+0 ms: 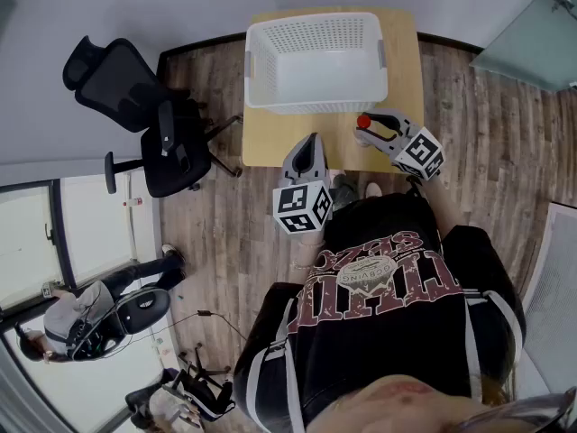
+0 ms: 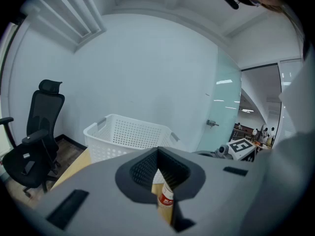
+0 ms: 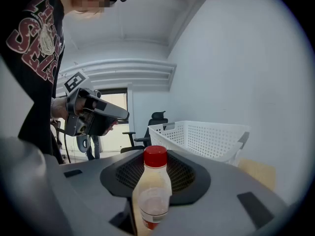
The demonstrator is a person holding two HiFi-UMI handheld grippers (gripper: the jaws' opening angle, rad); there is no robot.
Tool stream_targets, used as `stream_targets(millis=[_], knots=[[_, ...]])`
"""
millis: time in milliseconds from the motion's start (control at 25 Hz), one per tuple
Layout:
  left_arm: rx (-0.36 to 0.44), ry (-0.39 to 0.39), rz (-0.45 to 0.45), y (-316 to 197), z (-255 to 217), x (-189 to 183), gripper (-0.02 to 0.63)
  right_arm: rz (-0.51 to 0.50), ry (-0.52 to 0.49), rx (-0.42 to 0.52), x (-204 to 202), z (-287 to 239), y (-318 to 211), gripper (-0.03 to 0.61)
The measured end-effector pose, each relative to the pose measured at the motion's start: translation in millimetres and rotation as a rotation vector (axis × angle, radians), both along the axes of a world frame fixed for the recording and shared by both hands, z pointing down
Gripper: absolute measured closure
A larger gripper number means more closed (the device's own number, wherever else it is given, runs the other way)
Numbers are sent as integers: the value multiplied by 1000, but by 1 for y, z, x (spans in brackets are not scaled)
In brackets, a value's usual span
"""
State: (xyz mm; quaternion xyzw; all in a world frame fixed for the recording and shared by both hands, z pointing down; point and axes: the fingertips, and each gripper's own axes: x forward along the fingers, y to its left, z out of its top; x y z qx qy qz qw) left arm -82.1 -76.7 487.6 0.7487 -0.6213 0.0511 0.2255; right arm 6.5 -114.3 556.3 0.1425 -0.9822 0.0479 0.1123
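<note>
A clear bottle with a red cap (image 1: 363, 121) stands upright over the near edge of the wooden table (image 1: 270, 142), and my right gripper (image 1: 367, 132) is shut on its lower body. In the right gripper view the bottle (image 3: 152, 191) fills the gap between the jaws of the right gripper (image 3: 153, 173). My left gripper (image 1: 312, 142) hovers at the table's front edge, a little left of the bottle, shut and holding nothing. Through the thin slit of the left gripper (image 2: 159, 173) a strip of the bottle's label (image 2: 166, 195) shows.
A white perforated basket (image 1: 315, 61) sits at the table's far side, just behind both grippers. A black office chair (image 1: 153, 115) stands left of the table. A frosted glass door (image 1: 532, 34) is at the right. A person (image 1: 81, 323) crouches at the lower left.
</note>
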Motion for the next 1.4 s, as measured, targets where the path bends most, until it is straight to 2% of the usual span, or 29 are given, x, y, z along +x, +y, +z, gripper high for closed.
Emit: stream_targets(millis=[440,1120,1400], knots=[[3,3,25,-2,0,11,566,-8,19,9,12,-1,17,426],[14,5,27,3,-2,9,566,-13,21,-6,7,-2,26,425],[17,-1,40,0,-4,13,566,16,-17,-7,10,-15,21,425]])
